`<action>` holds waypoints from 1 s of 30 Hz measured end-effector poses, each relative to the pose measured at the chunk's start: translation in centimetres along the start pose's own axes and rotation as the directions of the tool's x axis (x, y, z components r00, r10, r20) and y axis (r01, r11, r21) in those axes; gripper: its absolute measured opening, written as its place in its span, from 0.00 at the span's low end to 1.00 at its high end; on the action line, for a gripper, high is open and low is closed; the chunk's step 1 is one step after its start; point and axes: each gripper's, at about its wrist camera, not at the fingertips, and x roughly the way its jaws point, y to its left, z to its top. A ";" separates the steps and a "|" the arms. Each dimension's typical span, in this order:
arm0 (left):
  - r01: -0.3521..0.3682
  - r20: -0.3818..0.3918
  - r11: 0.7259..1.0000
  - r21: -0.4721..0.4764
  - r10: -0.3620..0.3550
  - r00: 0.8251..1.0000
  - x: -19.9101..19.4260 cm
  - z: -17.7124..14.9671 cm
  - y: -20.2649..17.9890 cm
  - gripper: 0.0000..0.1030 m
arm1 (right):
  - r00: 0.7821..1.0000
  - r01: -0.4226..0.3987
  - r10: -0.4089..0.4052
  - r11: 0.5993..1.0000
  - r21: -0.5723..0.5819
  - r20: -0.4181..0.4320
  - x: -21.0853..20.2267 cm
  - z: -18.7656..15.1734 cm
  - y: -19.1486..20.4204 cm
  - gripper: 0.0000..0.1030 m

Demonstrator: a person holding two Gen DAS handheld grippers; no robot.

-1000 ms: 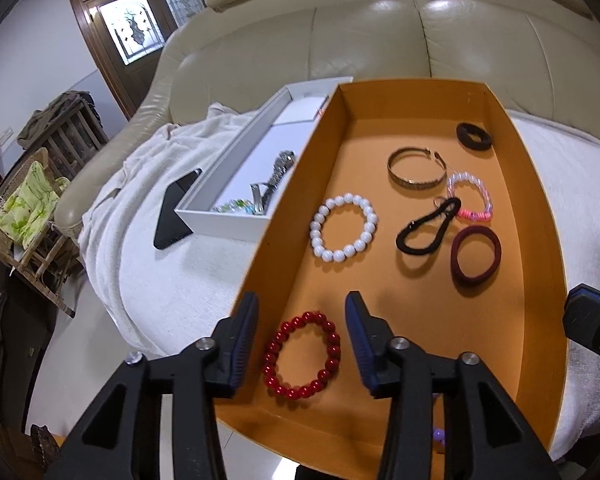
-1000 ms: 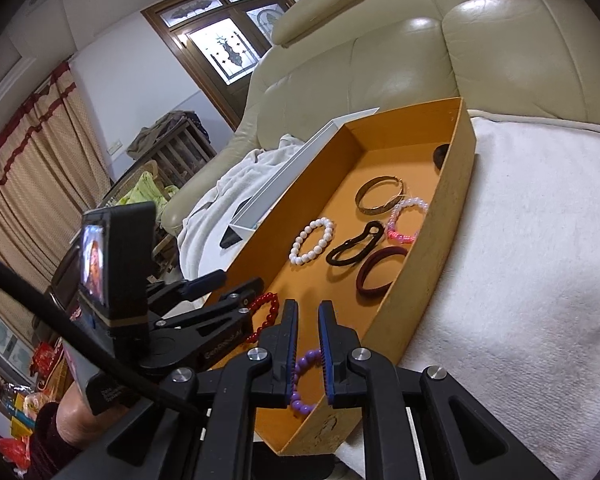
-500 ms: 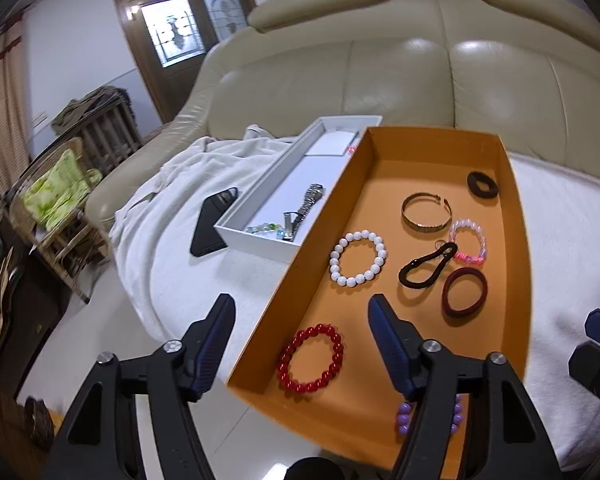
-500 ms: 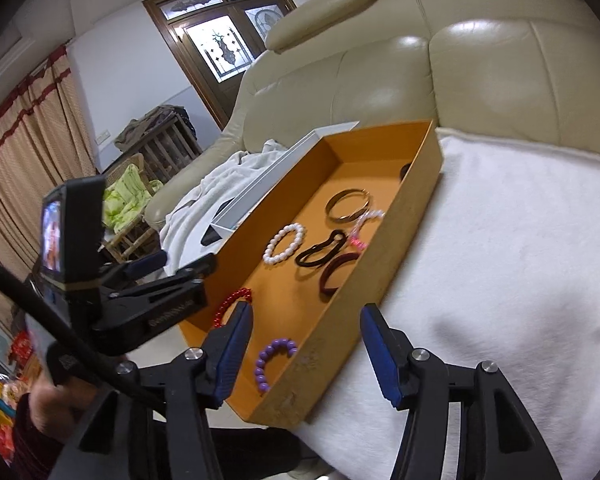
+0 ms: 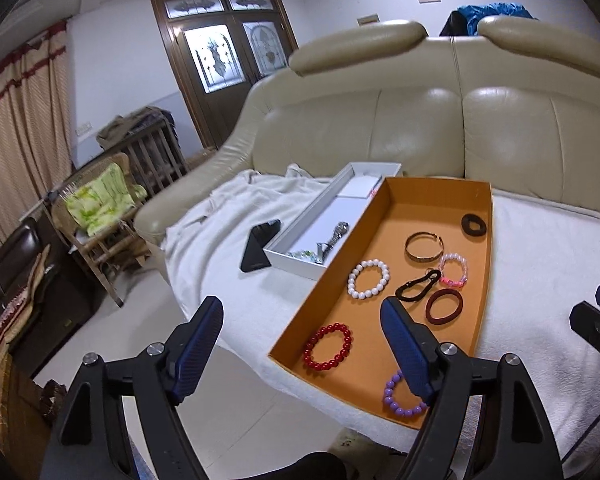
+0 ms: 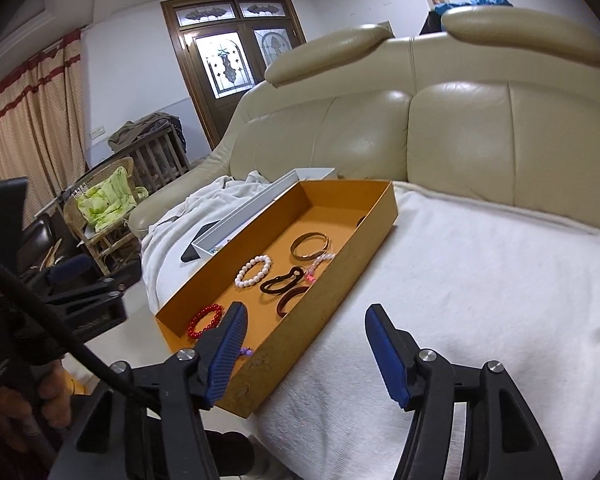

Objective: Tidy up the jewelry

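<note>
On white blanket [image 5: 540, 248]: orange tray [image 5: 485, 280] (long axis toward sofa [image 5: 420, 128]).

Place: I'm looking into a home living room.
Evidence: cream leather sofa [image 5: 420, 120], brown stained-glass double door [image 5: 228, 64], wicker armchair [image 5: 100, 216], striped curtains [image 5: 16, 120].

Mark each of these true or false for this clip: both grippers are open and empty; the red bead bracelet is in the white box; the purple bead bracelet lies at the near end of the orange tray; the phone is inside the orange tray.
1. The left gripper and right gripper are both open and empty. True.
2. The red bead bracelet is in the white box. False: it lies in the orange tray.
3. The purple bead bracelet lies at the tray's near end. True.
4. The phone is inside the orange tray. False: it lies on the white blanket, left of the white box.
</note>
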 end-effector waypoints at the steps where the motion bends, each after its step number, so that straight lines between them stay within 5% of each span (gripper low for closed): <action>1: -0.006 0.000 1.000 0.001 0.006 1.000 -0.5 0.1 0.1 0.79 | 1.000 0.001 0.000 1.000 -0.006 0.007 -0.4 0.2 0.1 0.63; 12: -0.011 0.067 1.000 -0.012 0.011 0.998 -4.9 0.7 1.1 0.82 | 0.998 0.001 0.005 0.996 -0.087 0.069 -3.9 1.0 2.1 0.68; 30: -0.018 0.056 0.999 -0.031 0.020 0.998 -5.1 0.4 1.1 0.83 | 0.996 0.011 0.000 0.992 -0.128 0.087 -4.7 0.9 2.9 0.69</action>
